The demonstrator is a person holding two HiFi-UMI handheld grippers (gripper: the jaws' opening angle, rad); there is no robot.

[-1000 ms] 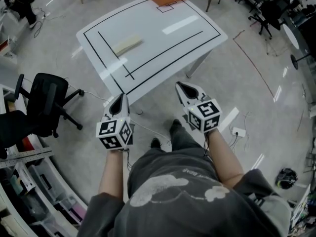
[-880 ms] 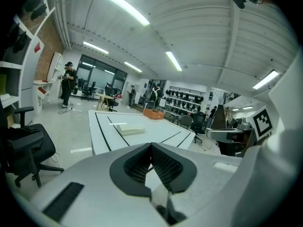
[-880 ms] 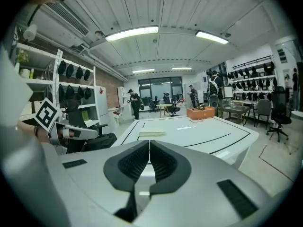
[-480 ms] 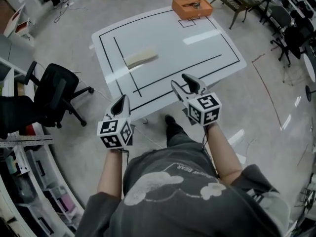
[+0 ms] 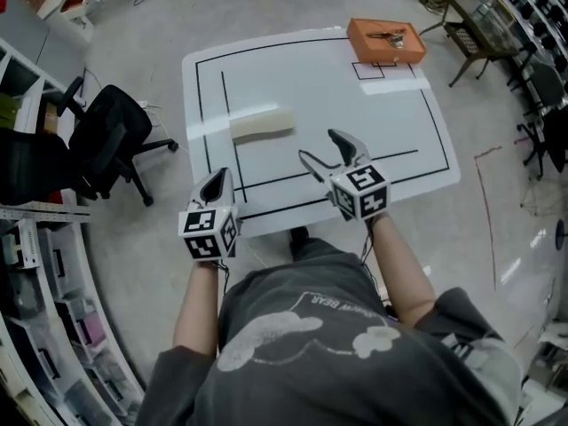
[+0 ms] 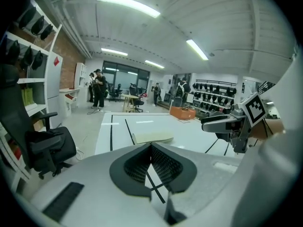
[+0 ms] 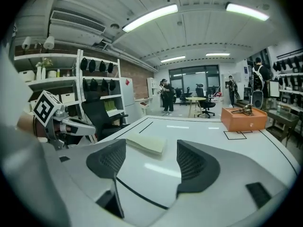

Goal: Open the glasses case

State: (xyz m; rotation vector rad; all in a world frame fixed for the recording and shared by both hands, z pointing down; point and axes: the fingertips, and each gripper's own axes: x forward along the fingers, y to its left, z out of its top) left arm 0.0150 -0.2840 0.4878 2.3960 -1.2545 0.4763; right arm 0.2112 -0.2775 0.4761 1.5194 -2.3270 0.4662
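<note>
Seemingly nothing is done yet: the cream glasses case (image 5: 262, 124) lies on the white table (image 5: 399, 140), looking closed and untouched. From the left gripper (image 5: 216, 177), jaws together, it sits at one o'clock. From the right gripper (image 5: 319, 146), jaws opening on nothing, it sits at eleven o'clock.

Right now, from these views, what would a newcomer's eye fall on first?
The white table with black lines, where a pale glasses case lies closed left of centre and an orange box sits at the far right corner. Next, the marker-cubed tongs at the near edge: the left tongs shut, the right tongs opening with nothing between them.
</note>
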